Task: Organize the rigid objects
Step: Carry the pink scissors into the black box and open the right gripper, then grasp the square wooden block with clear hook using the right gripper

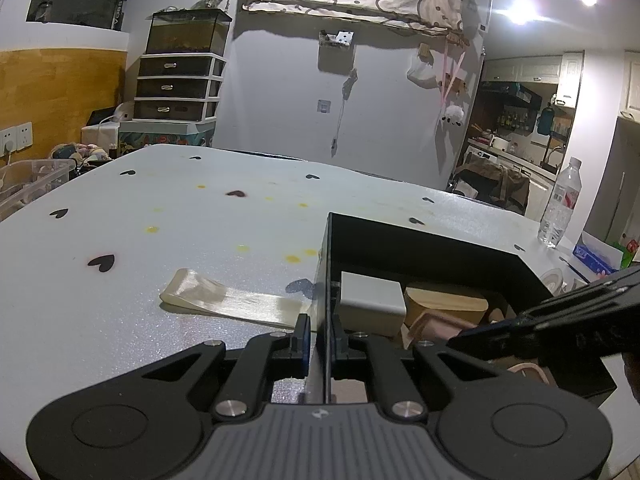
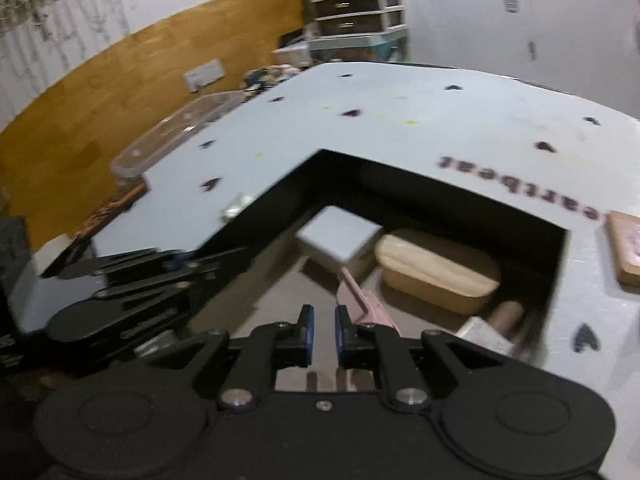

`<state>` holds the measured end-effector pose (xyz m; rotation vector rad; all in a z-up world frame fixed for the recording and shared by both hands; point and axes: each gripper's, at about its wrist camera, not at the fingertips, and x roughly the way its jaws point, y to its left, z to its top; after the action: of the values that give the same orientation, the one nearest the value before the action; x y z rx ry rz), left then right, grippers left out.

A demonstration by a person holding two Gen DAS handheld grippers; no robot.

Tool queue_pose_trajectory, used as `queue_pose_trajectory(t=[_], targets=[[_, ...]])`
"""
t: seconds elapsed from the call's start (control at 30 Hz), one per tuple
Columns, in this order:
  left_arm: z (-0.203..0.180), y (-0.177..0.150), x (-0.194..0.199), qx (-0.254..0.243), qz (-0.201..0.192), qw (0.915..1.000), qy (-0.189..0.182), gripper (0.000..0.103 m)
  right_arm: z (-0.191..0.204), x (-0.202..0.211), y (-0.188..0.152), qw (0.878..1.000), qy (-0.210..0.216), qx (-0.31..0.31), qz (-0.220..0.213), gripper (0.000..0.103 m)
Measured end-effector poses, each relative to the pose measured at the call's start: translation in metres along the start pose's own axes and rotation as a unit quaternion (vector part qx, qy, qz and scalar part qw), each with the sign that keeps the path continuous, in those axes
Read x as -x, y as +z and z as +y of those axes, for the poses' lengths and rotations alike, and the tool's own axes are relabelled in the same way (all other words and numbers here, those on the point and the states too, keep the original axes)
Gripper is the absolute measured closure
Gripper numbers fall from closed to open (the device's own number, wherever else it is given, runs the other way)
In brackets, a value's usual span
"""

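Black walls of an open box [image 1: 420,248] stood on the pale table [image 1: 120,280], which was printed with small dark hearts. The left gripper [image 1: 322,344] was clamped on the near left wall of this box, one finger outside and one inside, so the thin wall passed between the pads. Just beside that wall, on the table, lay a flat translucent beige piece [image 1: 224,300].

Inside the box several rigid things were already placed. A white rectangular block [image 2: 340,240] sat in the far left corner, and a tan oval container [image 2: 436,268] lay just beside it on the right. A pink flat object [image 2: 364,304] lay tilted in front of them, near the right gripper [image 2: 323,338]. Some other small things were in the right corner of the box, but I could not tell what they were.

The right gripper hung over the box and pointed down into it. Its jaws stood a little apart, and nothing was between the blue pads [image 2: 306,332]; the pink object was just beside the right finger, and I could not tell if they touched.

A wooden piece [image 2: 626,248] lay on the table to the right of the box. A clear water bottle [image 1: 560,204] stood at the far right edge of the table, well apart from the box.
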<state>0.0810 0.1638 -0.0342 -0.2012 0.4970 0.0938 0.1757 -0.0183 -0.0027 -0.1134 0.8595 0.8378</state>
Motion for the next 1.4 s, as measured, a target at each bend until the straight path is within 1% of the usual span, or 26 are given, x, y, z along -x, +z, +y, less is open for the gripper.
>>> queue_pose_trajectory(t=[0.1, 0.23, 0.3, 0.37, 0.5, 0.6, 0.67, 0.7, 0.73, 0.77, 0.87, 1.0, 1.03, 1.1, 1.23, 1.3, 1.4], targets=[[0.000, 0.000, 0.000, 0.000, 0.000, 1.0000, 0.000, 0.093, -0.009, 0.005, -0.001, 1.000, -0.022, -0.011, 0.006, 0.092], [0.000, 0.000, 0.000, 0.000, 0.000, 1.0000, 0.000, 0.093, -0.012, 0.011, -0.003, 1.000, -0.028, -0.005, 0.008, 0.092], [0.001, 0.000, 0.001, 0.000, 0.001, 1.0000, 0.000, 0.093, -0.011, 0.014, -0.004, 1.000, -0.028, -0.001, 0.007, 0.089], [0.001, 0.001, 0.000, 0.000, 0.001, 1.0000, 0.002, 0.093, -0.010, 0.017, -0.003, 1.000, -0.022, 0.002, 0.002, 0.078], [0.000, 0.002, 0.000, -0.003, 0.002, 1.0000, 0.003, 0.093, -0.008, 0.031, -0.004, 1.000, -0.014, 0.007, -0.018, 0.076], [-0.001, 0.002, 0.000, -0.003, 0.002, 1.0000, 0.004, 0.093, -0.009, 0.043, -0.002, 0.999, -0.015, 0.008, -0.038, 0.070], [-0.001, 0.002, -0.001, -0.002, 0.002, 1.0000, 0.004, 0.094, -0.012, 0.053, -0.001, 0.998, -0.013, 0.007, -0.054, 0.056], [-0.001, 0.002, -0.001, -0.002, 0.002, 1.0000, 0.004, 0.094, -0.013, 0.059, 0.000, 0.998, -0.013, 0.006, -0.064, 0.053], [-0.001, 0.002, -0.001, -0.002, 0.002, 1.0000, 0.004, 0.094, -0.015, 0.063, 0.002, 0.997, -0.016, 0.005, -0.073, 0.048], [-0.001, 0.002, 0.000, -0.003, 0.002, 1.0000, 0.004, 0.094, -0.018, 0.069, 0.003, 0.996, -0.020, 0.003, -0.086, 0.043], [-0.001, 0.002, 0.000, -0.003, 0.002, 1.0000, 0.004, 0.094, -0.028, 0.085, 0.007, 0.992, -0.034, -0.006, -0.118, 0.032], [-0.001, 0.002, 0.000, -0.003, 0.001, 1.0000, 0.004, 0.094, -0.048, 0.101, 0.012, 0.985, -0.071, -0.029, -0.155, 0.026], [-0.001, 0.002, 0.000, -0.002, 0.001, 1.0000, 0.004, 0.094, -0.054, 0.103, 0.013, 0.983, -0.081, -0.035, -0.164, 0.021], [-0.001, 0.003, 0.000, -0.002, 0.000, 1.0000, 0.004, 0.094, -0.067, 0.107, 0.015, 0.977, -0.103, -0.047, -0.178, 0.019], [-0.001, 0.003, 0.000, -0.002, 0.000, 1.0000, 0.004, 0.094, -0.095, 0.103, 0.018, 0.969, -0.141, -0.061, -0.195, 0.009], [-0.001, 0.003, 0.000, -0.002, 0.001, 1.0000, 0.004, 0.094, -0.111, 0.093, 0.019, 0.967, -0.158, -0.065, -0.189, 0.008], [-0.002, 0.003, 0.001, -0.002, 0.001, 1.0000, 0.004, 0.094, -0.132, 0.078, 0.021, 0.967, -0.172, -0.071, -0.174, 0.008]])
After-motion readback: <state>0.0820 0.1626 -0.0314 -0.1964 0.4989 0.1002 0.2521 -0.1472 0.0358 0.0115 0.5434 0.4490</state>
